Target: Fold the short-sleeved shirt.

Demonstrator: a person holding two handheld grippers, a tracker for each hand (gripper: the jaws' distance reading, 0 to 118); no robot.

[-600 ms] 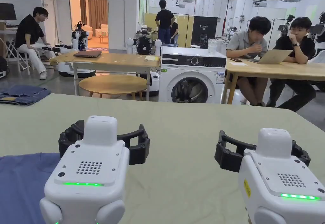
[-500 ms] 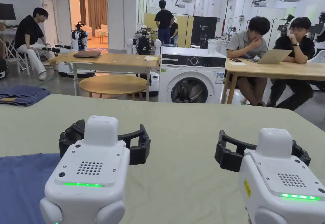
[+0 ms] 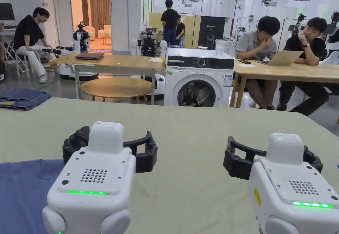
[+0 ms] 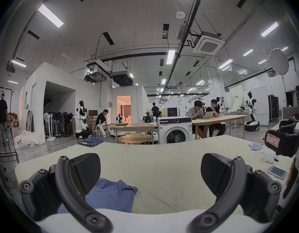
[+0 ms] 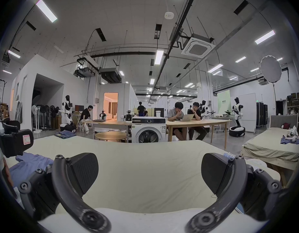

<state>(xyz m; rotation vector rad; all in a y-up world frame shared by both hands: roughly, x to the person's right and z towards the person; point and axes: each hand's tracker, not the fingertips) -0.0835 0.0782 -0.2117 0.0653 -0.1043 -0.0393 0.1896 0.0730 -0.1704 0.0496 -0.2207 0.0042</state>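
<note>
A blue short-sleeved shirt (image 3: 23,191) lies flat on the pale green table (image 3: 185,128) at the near left. Its edge reaches under my left gripper (image 3: 109,145), which hovers open above it with nothing between the jaws. In the left gripper view the shirt (image 4: 111,194) sits below and between the wide-apart jaws of the left gripper (image 4: 150,172). My right gripper (image 3: 268,155) is open over bare table, to the right of the shirt. In the right gripper view the right gripper (image 5: 149,172) holds nothing, and the shirt (image 5: 30,162) lies at the far left.
Folded jeans (image 3: 21,98) rest on the table's far left corner. A phone (image 4: 276,172) and small white items (image 4: 266,159) lie on the table's right side. Beyond the far edge stand a washing machine (image 3: 197,79), wooden tables and several seated people.
The head view has shifted slightly; both grippers stay open in the same place over the table, and the shirt has not moved.
</note>
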